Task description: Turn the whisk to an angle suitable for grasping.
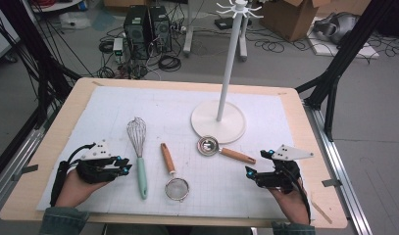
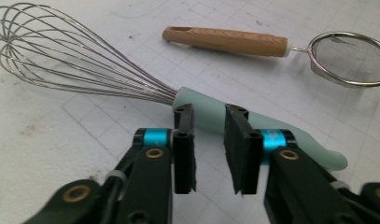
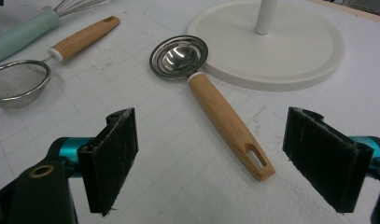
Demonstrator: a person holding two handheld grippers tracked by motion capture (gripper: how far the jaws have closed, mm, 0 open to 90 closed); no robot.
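The left gripper [image 2: 209, 122] stands narrowly open before the whisk [image 2: 197, 109] handle, not gripping; closing off-centre, it may roll away. The right gripper [image 3: 227, 154] gapes empty.

The whisk [image 1: 139, 152] lies flat on the white gridded surface [image 1: 177, 103], its silver wire balloon toward 12 o'clock and its pale mint-green handle [image 2: 234, 122] toward 6 o'clock. It rests in the surface's left half, at about 8 o'clock from the centre.
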